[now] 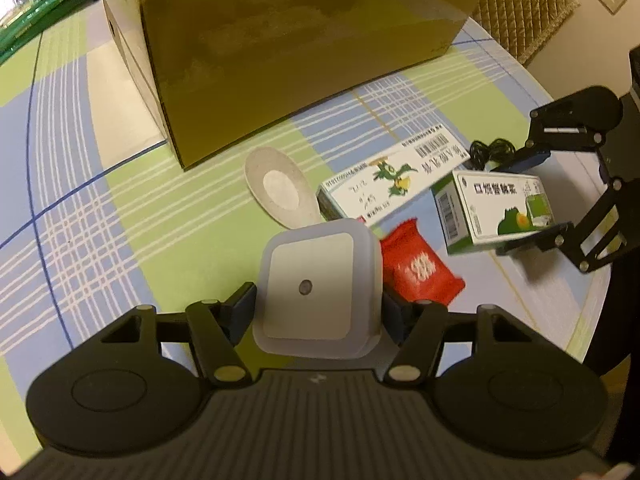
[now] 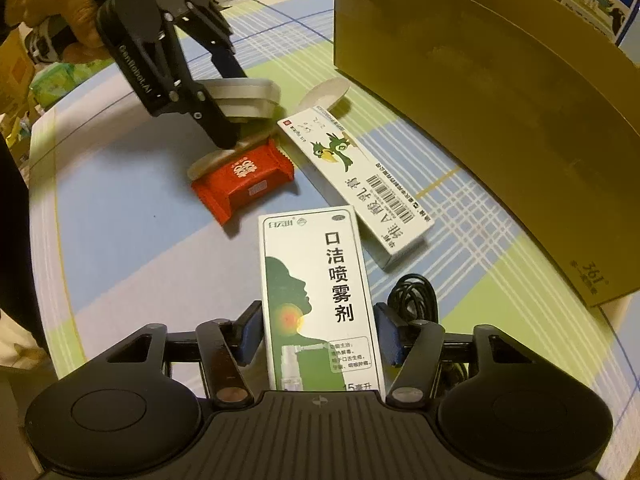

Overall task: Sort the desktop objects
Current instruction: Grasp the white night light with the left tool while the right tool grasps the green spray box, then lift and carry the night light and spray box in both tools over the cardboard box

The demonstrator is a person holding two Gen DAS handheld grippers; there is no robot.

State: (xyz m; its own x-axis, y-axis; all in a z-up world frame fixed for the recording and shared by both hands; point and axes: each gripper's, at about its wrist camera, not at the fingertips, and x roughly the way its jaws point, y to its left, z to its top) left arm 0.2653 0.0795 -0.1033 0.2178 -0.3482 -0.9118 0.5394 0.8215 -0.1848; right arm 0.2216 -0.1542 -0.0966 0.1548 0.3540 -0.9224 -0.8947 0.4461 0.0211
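Mid-sort, both claws loaded. Left gripper was clamped on white square night light; right gripper pinched green spray box. Cardboard box sat ahead of both; next probably lift and drop inside.

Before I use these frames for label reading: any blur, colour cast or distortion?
Left wrist view: red packet and green spray box smeared by motion, table lines bowed. Right wrist view: spray box print sharp, cardboard box edge curved; both tinted yellowish.
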